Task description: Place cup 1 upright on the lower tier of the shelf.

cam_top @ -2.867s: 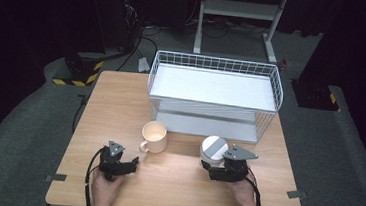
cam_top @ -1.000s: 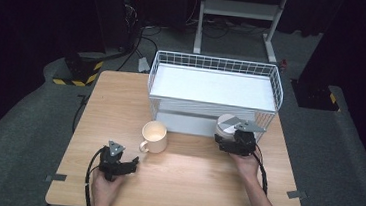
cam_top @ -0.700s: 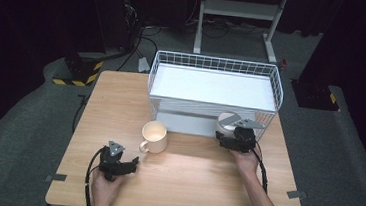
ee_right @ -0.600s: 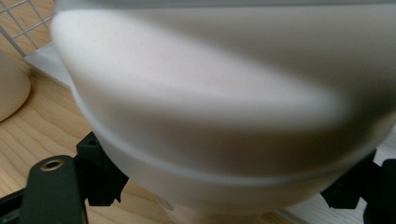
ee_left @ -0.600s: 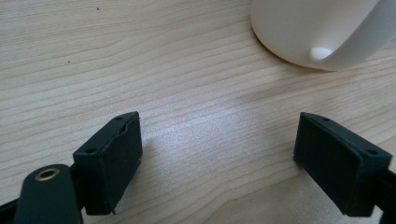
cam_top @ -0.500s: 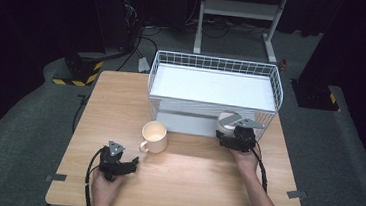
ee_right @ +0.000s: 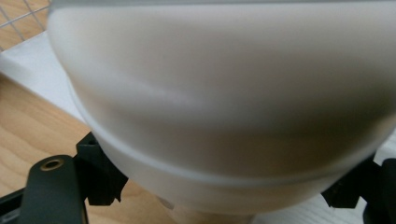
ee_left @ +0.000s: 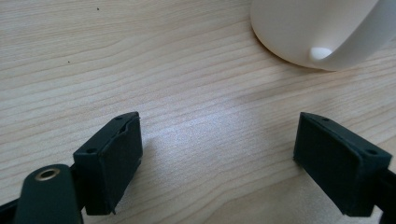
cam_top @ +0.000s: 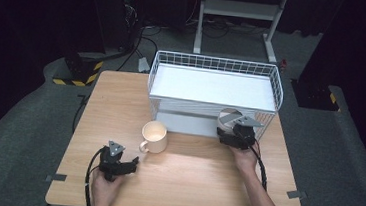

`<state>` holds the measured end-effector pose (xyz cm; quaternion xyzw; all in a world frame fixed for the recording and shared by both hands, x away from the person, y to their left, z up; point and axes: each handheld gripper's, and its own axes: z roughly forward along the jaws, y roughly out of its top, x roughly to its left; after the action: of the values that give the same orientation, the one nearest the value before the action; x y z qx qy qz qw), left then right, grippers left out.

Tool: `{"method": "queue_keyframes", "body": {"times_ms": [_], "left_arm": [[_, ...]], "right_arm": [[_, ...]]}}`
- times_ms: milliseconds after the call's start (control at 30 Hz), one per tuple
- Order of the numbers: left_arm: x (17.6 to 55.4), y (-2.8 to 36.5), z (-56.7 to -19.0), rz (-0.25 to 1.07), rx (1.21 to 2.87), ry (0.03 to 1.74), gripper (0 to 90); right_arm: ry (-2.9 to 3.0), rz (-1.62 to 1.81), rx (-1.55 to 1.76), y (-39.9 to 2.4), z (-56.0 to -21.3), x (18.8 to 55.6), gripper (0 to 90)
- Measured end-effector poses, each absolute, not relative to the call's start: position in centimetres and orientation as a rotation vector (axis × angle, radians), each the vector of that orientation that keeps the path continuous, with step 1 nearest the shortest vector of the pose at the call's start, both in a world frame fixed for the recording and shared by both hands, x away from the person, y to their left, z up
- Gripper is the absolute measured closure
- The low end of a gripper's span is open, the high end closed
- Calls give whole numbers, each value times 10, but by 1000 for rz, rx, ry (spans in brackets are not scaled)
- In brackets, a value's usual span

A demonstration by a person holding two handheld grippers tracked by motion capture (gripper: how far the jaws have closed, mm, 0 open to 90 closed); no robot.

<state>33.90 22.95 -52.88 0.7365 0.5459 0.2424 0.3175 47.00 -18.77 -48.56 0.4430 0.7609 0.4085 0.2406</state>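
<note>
Two grippers are in play. The right gripper (cam_top: pixel 233 131) grasps a white bowl (cam_top: pixel 229 118), both jaws against its sides, held at the front edge of the wire rack (cam_top: pixel 214 88), by the lower shelf (cam_top: pixel 184 123). For clean placement, the bowl should probably stay level, clear the wires above, and touch down before release (the rim looks close to them). The left gripper (cam_top: pixel 124 166) rests released on the table (cam_top: pixel 121 102), near the mug (cam_top: pixel 154 136).

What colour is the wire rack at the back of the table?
White: the wire rack has white mesh walls and white shelves, clearest in the high view.
</note>
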Motion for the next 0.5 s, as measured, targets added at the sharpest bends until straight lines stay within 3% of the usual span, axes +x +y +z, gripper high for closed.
{"method": "queue_keyframes", "body": {"times_ms": [500], "left_arm": [[339,229,-529,640,1934,1438,157]], "right_arm": [[2049,1117,1209,-191,-488,480,186]]}}
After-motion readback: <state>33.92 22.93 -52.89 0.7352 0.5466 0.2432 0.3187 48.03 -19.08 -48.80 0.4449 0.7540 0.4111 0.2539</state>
